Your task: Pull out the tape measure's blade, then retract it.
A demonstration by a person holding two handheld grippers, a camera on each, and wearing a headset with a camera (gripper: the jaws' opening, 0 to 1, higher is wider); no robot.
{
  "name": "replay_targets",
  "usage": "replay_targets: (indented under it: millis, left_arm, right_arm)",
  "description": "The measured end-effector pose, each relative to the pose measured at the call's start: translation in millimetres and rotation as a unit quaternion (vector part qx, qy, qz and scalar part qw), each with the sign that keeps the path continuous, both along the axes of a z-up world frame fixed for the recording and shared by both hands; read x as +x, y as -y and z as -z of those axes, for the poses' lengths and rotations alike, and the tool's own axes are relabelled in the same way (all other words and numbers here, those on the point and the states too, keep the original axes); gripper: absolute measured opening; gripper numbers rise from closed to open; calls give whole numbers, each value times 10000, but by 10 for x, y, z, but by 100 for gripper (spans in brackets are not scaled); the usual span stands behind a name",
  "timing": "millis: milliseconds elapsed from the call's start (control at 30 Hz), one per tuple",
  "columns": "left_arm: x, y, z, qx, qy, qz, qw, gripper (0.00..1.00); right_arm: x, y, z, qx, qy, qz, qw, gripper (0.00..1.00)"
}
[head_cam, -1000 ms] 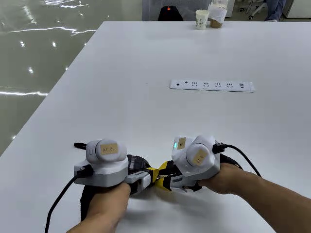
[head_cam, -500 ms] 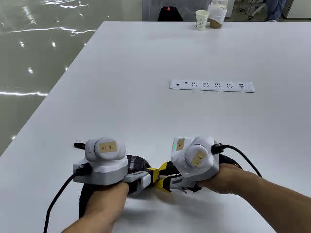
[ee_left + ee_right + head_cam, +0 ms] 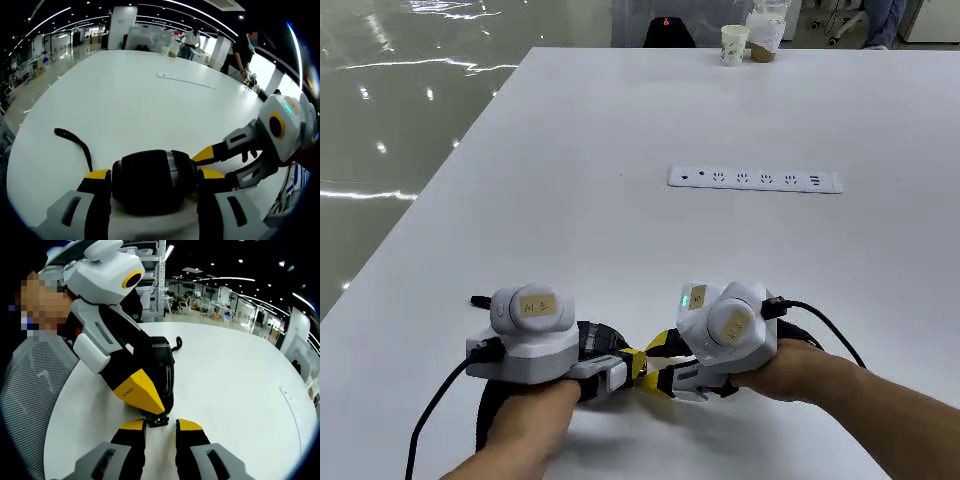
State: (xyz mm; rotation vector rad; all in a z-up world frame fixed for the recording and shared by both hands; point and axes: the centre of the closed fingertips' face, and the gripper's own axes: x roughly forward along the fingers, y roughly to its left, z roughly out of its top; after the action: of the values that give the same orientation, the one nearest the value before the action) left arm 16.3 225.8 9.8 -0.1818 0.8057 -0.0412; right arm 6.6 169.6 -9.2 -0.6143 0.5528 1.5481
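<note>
A black tape measure (image 3: 601, 340) sits low over the white table (image 3: 620, 150), near its front edge. My left gripper (image 3: 616, 353) is shut on its round body (image 3: 150, 186), one yellow-tipped finger on each side. My right gripper (image 3: 655, 363) faces it from the right. In the right gripper view, the small black end hook (image 3: 159, 421) pokes out of the case (image 3: 161, 371). It lies between the right gripper (image 3: 160, 426)'s yellow fingertips (image 3: 134, 425), which stand slightly open with a thin gap on each side of the hook. No length of blade shows.
The tape measure's black wrist strap (image 3: 75, 142) trails on the table beyond it. A white power strip (image 3: 755, 180) lies mid-table, and paper cups (image 3: 730, 42) stand at the far edge. Black cables (image 3: 825, 325) run back from both grippers. The table's left edge drops to a shiny floor.
</note>
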Motion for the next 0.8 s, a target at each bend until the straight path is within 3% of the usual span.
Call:
replay_targets:
  millis: [500, 700, 800]
  left_arm:
    - [-109, -28, -82, 26, 201, 386, 9990, 74]
    - [-163, 3, -126, 20, 343, 777, 9964, 76]
    - [-196, -16, -148, 140, 412, 924, 9948, 77]
  right_arm:
    - [8, 245, -119, 156, 29, 416, 9990, 26]
    - [15, 389, -159, 229, 15, 676, 9975, 33]
    - [-4, 469, -171, 288, -34, 792, 9964, 36]
